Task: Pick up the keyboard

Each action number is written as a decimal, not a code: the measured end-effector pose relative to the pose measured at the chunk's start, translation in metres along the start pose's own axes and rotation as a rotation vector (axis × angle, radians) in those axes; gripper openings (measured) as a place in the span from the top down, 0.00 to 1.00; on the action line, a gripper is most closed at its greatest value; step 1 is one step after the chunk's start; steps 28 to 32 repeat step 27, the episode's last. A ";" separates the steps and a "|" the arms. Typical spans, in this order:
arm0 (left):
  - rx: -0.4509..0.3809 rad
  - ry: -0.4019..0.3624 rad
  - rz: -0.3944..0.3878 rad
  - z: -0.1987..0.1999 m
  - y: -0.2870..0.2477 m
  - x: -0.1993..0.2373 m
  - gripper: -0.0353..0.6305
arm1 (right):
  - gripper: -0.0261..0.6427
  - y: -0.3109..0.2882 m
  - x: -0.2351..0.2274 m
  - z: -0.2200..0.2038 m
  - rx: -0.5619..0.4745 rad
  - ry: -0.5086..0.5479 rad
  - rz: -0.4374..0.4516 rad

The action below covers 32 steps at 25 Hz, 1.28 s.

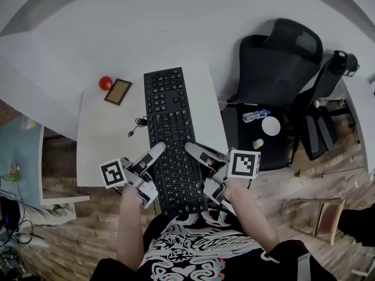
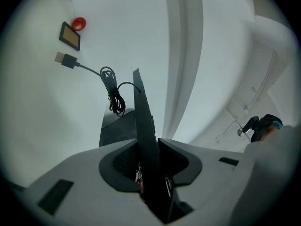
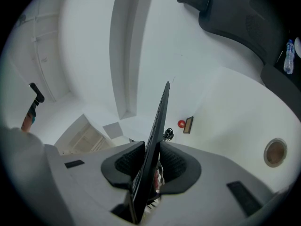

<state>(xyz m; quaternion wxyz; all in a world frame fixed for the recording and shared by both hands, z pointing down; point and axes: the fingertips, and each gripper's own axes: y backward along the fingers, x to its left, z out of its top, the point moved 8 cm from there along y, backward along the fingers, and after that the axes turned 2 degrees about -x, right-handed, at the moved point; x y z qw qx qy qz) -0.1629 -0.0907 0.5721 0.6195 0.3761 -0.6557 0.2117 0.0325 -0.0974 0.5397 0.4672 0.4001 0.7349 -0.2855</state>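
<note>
The left gripper (image 1: 156, 151) and the right gripper (image 1: 191, 150) are each pinching, jaws closed onto it, one side of the keyboard (image 1: 169, 113) where it is sticking out past the near edge of the table (image 1: 99, 151), probably so it is lifting without tipping.

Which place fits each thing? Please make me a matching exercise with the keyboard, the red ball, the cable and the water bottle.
1. keyboard
2. red ball
3. cable
4. water bottle

A. on the black chair
B. beside the brown frame
C. coiled on the white table
D. held by the left gripper and right gripper

Pairs: 1-D, 2-B, 3-C, 4-A.
</note>
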 end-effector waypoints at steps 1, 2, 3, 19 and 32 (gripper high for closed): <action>-0.003 0.001 -0.003 0.000 0.000 0.002 0.79 | 0.78 -0.001 -0.001 0.000 0.002 0.000 0.002; -0.006 0.002 -0.006 0.000 0.001 0.003 0.79 | 0.78 -0.001 -0.002 -0.001 0.005 0.000 0.004; -0.008 0.003 -0.008 -0.001 0.001 0.005 0.79 | 0.78 -0.002 -0.003 -0.001 0.007 -0.002 0.006; -0.028 0.009 0.003 -0.002 0.006 0.005 0.78 | 0.79 -0.005 -0.005 -0.003 0.023 -0.022 0.018; -0.030 0.001 0.009 -0.015 0.015 -0.008 0.78 | 0.79 0.006 0.006 -0.014 0.023 -0.035 0.032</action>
